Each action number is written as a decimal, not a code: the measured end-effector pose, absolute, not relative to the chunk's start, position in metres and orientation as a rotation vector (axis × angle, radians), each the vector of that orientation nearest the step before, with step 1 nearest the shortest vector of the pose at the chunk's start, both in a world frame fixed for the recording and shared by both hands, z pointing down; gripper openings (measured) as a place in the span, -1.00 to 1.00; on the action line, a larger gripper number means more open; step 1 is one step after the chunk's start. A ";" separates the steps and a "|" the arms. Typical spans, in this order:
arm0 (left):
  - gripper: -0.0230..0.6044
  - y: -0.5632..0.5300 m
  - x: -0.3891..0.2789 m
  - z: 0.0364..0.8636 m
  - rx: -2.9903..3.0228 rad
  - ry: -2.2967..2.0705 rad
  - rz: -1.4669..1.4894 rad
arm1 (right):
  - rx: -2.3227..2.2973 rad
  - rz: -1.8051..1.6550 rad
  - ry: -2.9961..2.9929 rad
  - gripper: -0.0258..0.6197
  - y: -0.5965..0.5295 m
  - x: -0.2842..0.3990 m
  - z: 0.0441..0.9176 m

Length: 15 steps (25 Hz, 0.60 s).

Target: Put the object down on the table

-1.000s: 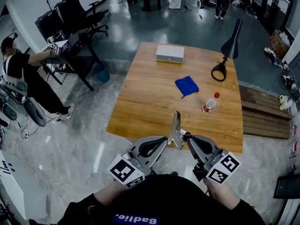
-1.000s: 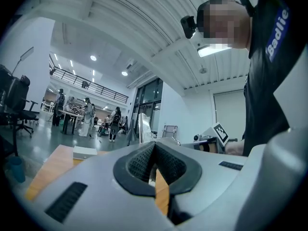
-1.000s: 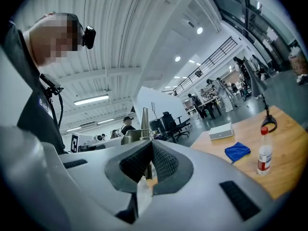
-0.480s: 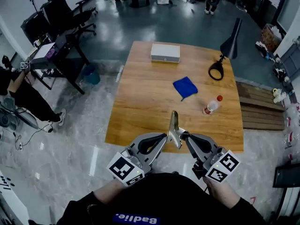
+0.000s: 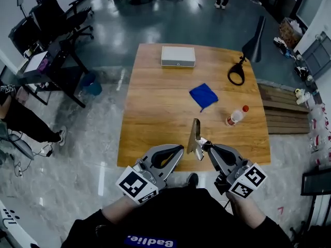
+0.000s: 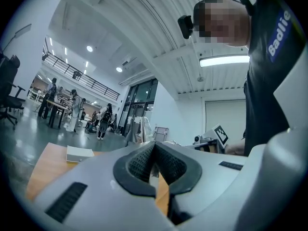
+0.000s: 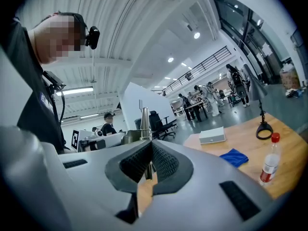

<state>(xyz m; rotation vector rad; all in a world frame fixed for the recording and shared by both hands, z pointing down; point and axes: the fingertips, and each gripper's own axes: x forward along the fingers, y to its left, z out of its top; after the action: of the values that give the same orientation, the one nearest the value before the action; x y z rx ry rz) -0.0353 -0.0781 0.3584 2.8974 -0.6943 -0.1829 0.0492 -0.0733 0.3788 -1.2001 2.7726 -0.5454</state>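
A thin grey metal tool (image 5: 194, 137) stands upright between my two grippers, above the near edge of the wooden table (image 5: 155, 118). My left gripper (image 5: 182, 149) is shut and pinches the tool's base from the left. From the right, my right gripper (image 5: 206, 144) is shut on the same base. In the right gripper view the tool's shaft (image 7: 145, 121) rises just past the closed pads (image 7: 161, 162) of that gripper (image 7: 150, 148). In the left gripper view the pads (image 6: 139, 163) of that gripper (image 6: 154, 150) meet with a thin grey sliver between them.
On the table lie a blue cloth (image 5: 204, 95), a bottle with a red cap (image 5: 234, 116), a white box (image 5: 178, 56) at the far edge and a black lamp (image 5: 243, 61) at the far right. Office chairs and a desk (image 5: 46, 45) stand left; wooden pallets (image 5: 282, 112) lie right.
The view has moved forward over the table's near edge. Both grippers keep their hold on the metal tool. The seated person at the left has slid almost out of view.
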 end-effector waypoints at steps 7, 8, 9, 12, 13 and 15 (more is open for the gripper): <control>-0.90 -0.084 -0.012 0.352 2.895 -0.716 -0.167 | -1.180 -0.540 2.842 -0.91 -0.093 0.072 0.389; -0.90 -0.086 -0.010 0.353 2.894 -0.721 -0.161 | -1.177 -0.544 2.851 -0.91 -0.096 0.074 0.392; -0.90 -0.086 -0.008 0.353 2.892 -0.727 -0.156 | -1.176 -0.548 2.860 -0.91 -0.098 0.076 0.396; -0.90 -0.086 -0.006 0.355 2.883 -0.745 -0.147 | -1.191 -0.548 2.900 -0.91 -0.102 0.081 0.410; -0.90 -0.087 -0.006 0.355 2.883 -0.752 -0.145 | -1.200 -0.542 2.914 -0.91 -0.104 0.082 0.415; -0.90 -0.089 -0.006 0.357 2.884 -0.767 -0.140 | -1.219 -0.529 2.944 -0.91 -0.110 0.084 0.426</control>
<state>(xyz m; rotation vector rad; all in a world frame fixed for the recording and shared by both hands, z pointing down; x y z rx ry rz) -0.0061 -0.0892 0.3572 2.8842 -0.7670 -0.1397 0.0845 -0.1103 0.4256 -1.2190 2.9438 -0.5291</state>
